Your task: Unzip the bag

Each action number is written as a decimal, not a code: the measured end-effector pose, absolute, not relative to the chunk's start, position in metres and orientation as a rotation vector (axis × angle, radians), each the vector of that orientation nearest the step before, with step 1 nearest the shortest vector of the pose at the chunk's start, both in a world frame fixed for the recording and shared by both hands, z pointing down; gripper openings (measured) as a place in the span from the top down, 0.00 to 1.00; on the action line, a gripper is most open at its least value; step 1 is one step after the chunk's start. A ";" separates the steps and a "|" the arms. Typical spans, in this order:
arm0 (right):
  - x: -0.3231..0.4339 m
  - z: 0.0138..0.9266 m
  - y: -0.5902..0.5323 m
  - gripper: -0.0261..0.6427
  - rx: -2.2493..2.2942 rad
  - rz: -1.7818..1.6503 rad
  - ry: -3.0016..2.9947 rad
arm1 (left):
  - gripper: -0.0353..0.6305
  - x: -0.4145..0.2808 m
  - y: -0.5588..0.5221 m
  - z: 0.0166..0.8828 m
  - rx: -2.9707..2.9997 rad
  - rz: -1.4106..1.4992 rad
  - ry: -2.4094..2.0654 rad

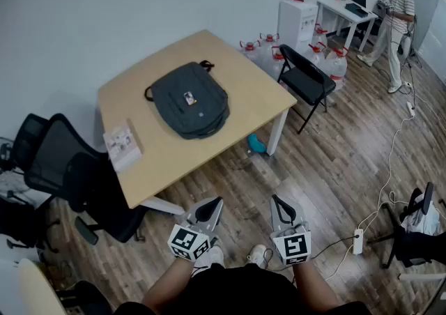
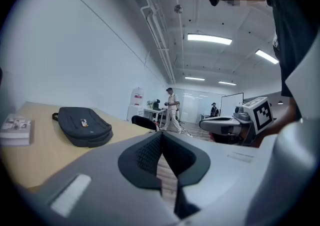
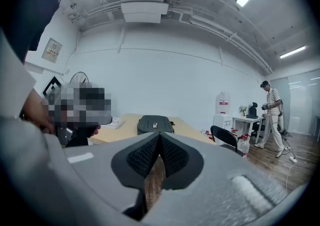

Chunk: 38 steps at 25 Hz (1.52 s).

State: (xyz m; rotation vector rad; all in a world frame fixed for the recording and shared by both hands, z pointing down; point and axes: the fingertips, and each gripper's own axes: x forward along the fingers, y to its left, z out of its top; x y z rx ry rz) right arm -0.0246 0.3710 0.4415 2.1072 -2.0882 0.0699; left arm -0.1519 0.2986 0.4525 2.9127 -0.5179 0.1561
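Matt cloth bag (image 1: 189, 100), smooth wood table (image 1: 244, 80).

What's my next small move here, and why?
Probably step up to the table, bringing both grippers toward the bag. It lies flat on the table, untouched, while the left gripper and right gripper are shut, empty and well short of the table.

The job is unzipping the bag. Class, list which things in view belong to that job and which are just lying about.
Belong to the job: bag; left gripper; right gripper; table under the bag.

Lying about: booklet; folding chair; water bottles; office chair; power strip.
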 end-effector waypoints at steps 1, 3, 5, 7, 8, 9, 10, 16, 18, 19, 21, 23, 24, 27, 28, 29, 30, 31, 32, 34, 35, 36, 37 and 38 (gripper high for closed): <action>-0.024 0.442 0.369 0.96 2.108 0.069 -2.092 | 0.92 -0.151 0.296 0.453 2.914 0.158 -0.523; -0.021 0.442 0.366 0.96 2.110 0.068 -2.098 | 0.92 -0.149 0.293 0.455 2.915 0.160 -0.534; -0.018 0.443 0.365 0.96 2.111 0.069 -2.103 | 0.92 -0.147 0.291 0.456 2.913 0.160 -0.543; -0.014 0.444 0.365 0.96 2.110 0.070 -2.107 | 0.92 -0.143 0.292 0.454 2.910 0.168 -0.550; -0.012 0.445 0.366 0.96 2.109 0.071 -2.110 | 0.92 -0.141 0.292 0.453 2.909 0.176 -0.554; -0.009 0.445 0.366 0.96 2.108 0.072 -2.113 | 0.92 -0.138 0.293 0.452 2.908 0.181 -0.558; -0.006 0.445 0.366 0.96 2.109 0.072 -2.116 | 0.92 -0.136 0.293 0.453 2.910 0.182 -0.560; 0.012 0.442 0.371 0.96 2.120 0.064 -2.151 | 0.92 -0.121 0.299 0.452 2.928 0.184 -0.590; 0.018 0.444 0.371 0.96 2.117 0.082 -2.163 | 0.92 -0.118 0.298 0.454 2.928 0.174 -0.608; 0.019 0.444 0.370 0.96 2.112 0.089 -2.167 | 0.92 -0.117 0.297 0.454 2.925 0.168 -0.618; 0.020 0.444 0.365 0.96 2.098 0.099 -2.173 | 0.92 -0.117 0.293 0.454 2.918 0.161 -0.632; 0.021 0.444 0.356 0.96 2.089 0.092 -2.184 | 0.92 -0.117 0.285 0.454 2.910 0.153 -0.642; 0.021 0.444 0.349 0.96 2.082 0.090 -2.194 | 0.92 -0.116 0.280 0.454 2.906 0.148 -0.646; 0.020 0.441 0.326 0.96 2.044 0.070 -2.233 | 0.92 -0.112 0.262 0.455 2.899 0.134 -0.653; 0.019 0.442 0.318 0.96 2.028 0.068 -2.245 | 0.92 -0.112 0.255 0.456 2.897 0.132 -0.655; 0.017 0.444 0.309 0.96 2.014 0.069 -2.256 | 0.92 -0.112 0.246 0.458 2.894 0.130 -0.659; 0.016 0.445 0.298 0.96 2.002 0.071 -2.264 | 0.92 -0.112 0.236 0.458 2.892 0.127 -0.663; 0.015 0.446 0.286 0.96 1.993 0.071 -2.266 | 0.92 -0.112 0.224 0.458 2.892 0.123 -0.665; 0.015 0.447 0.273 0.96 1.982 0.070 -2.266 | 0.92 -0.112 0.212 0.458 2.892 0.119 -0.665; 0.013 0.448 0.247 0.96 1.955 0.076 -2.260 | 0.92 -0.114 0.186 0.457 2.892 0.117 -0.667; 0.012 0.449 0.234 0.96 1.942 0.083 -2.255 | 0.92 -0.116 0.173 0.457 2.889 0.118 -0.672; 0.011 0.449 0.222 0.96 1.933 0.089 -2.250 | 0.92 -0.119 0.160 0.457 2.885 0.119 -0.680; 0.010 0.449 0.210 0.96 1.928 0.090 -2.246 | 0.92 -0.121 0.148 0.456 2.880 0.121 -0.689; 0.009 0.448 0.198 0.96 1.924 0.087 -2.244 | 0.92 -0.123 0.136 0.456 2.877 0.121 -0.697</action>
